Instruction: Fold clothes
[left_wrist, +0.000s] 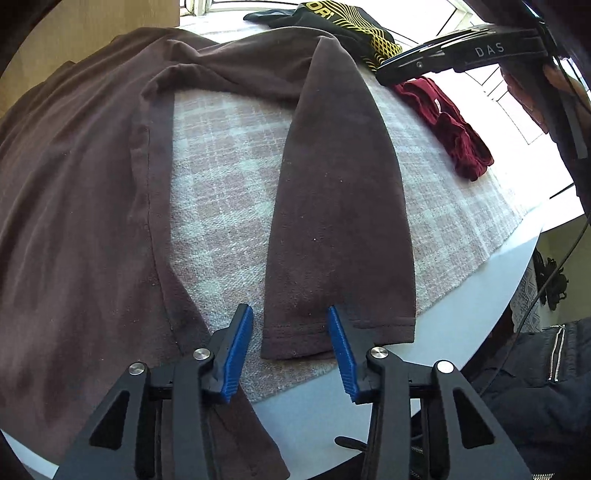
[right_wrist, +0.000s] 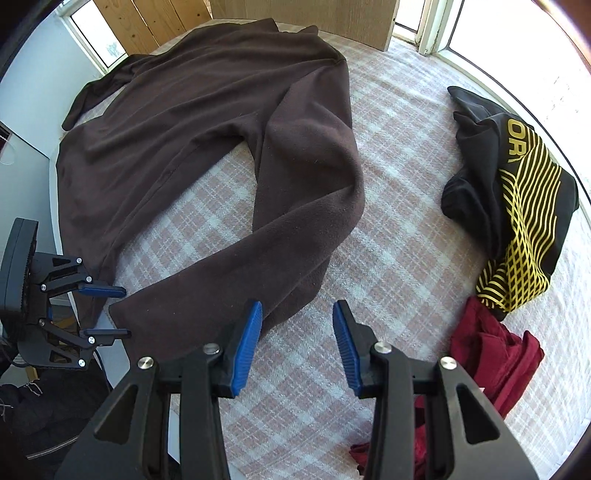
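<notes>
A brown top (right_wrist: 192, 122) lies spread on the checked cloth (right_wrist: 399, 206) over the tabletop (left_wrist: 461, 295). The left gripper (left_wrist: 291, 350) hangs over its sleeve cuff (left_wrist: 332, 332), jaws apart. The right gripper (right_wrist: 297, 343) is apart too, holding nothing.

Your left gripper (left_wrist: 291, 350) and right gripper (right_wrist: 297, 345) are black angular linkages with silver pivot screws and ribbed blue fingers (left_wrist: 236, 354). The right one's body reads "DAS"; thin black cables trail behind it.
</notes>
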